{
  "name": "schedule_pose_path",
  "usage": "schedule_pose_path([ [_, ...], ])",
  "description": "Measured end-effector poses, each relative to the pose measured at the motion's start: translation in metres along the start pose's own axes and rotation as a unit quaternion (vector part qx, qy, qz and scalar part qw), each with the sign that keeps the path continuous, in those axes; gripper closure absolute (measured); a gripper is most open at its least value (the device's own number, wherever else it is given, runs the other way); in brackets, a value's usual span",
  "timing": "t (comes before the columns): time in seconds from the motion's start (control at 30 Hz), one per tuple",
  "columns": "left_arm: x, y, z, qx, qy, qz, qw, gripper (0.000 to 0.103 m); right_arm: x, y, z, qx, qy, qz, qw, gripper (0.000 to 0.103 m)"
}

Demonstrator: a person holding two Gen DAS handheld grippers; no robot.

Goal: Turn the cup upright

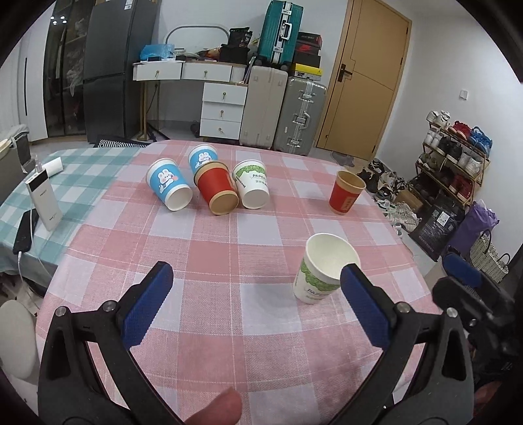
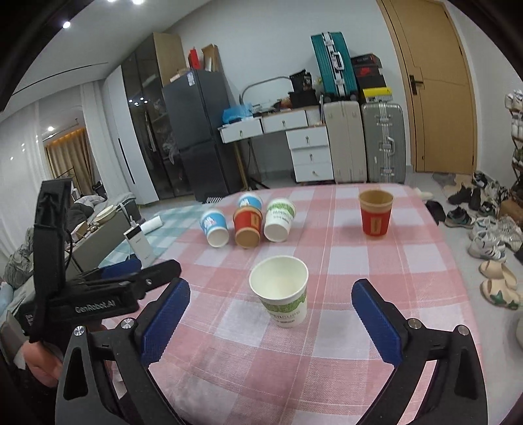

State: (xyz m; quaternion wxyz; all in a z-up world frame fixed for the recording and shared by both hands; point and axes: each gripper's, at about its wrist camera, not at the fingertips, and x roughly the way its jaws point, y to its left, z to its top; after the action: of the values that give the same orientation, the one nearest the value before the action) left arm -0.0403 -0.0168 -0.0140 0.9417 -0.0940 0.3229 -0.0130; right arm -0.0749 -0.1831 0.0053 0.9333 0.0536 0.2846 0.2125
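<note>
Cups lay tipped in a cluster far up the table (image 2: 327,359): a blue rabbit cup (image 1: 168,188), a red cup (image 1: 217,189), a white-green cup (image 1: 251,188). Both the left gripper (image 1: 255,284) and right gripper (image 2: 271,297) stood wide open, holding nothing; a clean flip would likely mean closing gently across one cup's wall, then rotating.

Pale grey walls enclose the room, with a light grey floor (image 2: 434,193) below. A tan wooden door (image 1: 366,78) stands at the back right. Beside it stand a silver ribbed suitcase (image 1: 299,114) and a beige suitcase (image 1: 263,104), with a teal hard-shell suitcase (image 1: 281,29) stacked above. A white desk with drawers (image 1: 209,88) sits next to a dark grey refrigerator (image 1: 114,65). A metal shoe rack (image 1: 457,153) (crowded with sneakers) lines the right wall. Recessed ceiling spotlights (image 2: 67,24) glow overhead.
</note>
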Motion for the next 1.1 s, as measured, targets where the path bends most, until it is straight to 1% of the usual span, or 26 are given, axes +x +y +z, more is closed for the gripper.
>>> schedule_pose_path([
  [0.07,-0.01,-0.004,0.0,0.001,-0.006,0.001,1.0,0.001,-0.014,0.004,0.002,-0.009,-0.012,-0.003,1.0,0.001],
  [0.2,-0.026,-0.009,0.001,0.005,-0.015,0.005,0.9999,0.001,-0.033,0.007,0.005,-0.011,-0.019,0.0,1.0,0.001],
  [0.47,-0.044,-0.015,0.0,0.014,-0.018,0.008,0.9997,0.001,-0.053,0.011,0.006,-0.009,-0.035,0.008,0.999,0.0],
  [0.6,-0.051,-0.019,-0.001,0.023,-0.022,0.008,0.9995,0.001,-0.055,0.013,0.006,-0.009,-0.038,0.012,0.999,0.0],
  [0.87,-0.053,-0.02,-0.001,0.024,-0.023,0.008,0.9994,0.001,-0.052,0.017,0.006,-0.016,-0.035,0.015,0.999,0.0],
  [1.1,-0.056,-0.022,-0.003,0.024,-0.019,0.008,0.9995,0.001,-0.049,0.014,0.004,-0.009,-0.033,0.014,0.999,0.0],
])
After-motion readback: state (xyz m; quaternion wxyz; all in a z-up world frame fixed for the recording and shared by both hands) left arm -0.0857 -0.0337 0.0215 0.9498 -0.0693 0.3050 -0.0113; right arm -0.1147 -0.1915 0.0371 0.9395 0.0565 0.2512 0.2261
